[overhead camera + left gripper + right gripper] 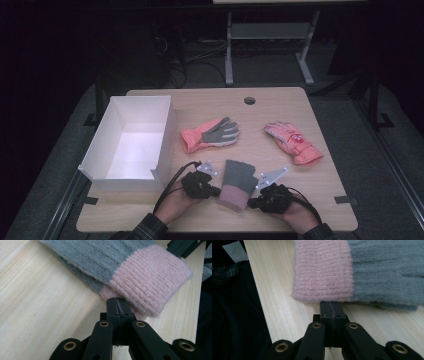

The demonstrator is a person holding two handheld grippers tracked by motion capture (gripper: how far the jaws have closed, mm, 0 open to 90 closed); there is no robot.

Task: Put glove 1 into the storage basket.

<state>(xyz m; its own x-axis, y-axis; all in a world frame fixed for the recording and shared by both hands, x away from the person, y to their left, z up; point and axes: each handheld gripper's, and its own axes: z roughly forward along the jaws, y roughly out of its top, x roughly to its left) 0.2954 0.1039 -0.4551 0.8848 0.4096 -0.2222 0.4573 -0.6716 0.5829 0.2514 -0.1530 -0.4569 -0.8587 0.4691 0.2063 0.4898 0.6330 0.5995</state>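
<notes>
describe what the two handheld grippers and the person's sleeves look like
Both the left gripper and the right gripper are matte black, with two flat jaws on hinged black links fixed by brass-ringed pivots. Each carries a grey three-cornered plate on top and trails a black cable back toward the person. The sleeves are dark plaid, with thin pale lines on the fabric.

The high view is dim and grainy: the pale wooden table is moderately lit from above, while the room behind falls into near black. The white open cardboard box is the brightest patch, its floor glowing with mild glare and its near wall shaded. Soft, short shadows sit under the objects. Both gripper views are brighter and evenly lit; the grey knitted glove with a pink ribbed cuff blurs toward the frame edges, and the nearest jaw parts look soft.
</notes>
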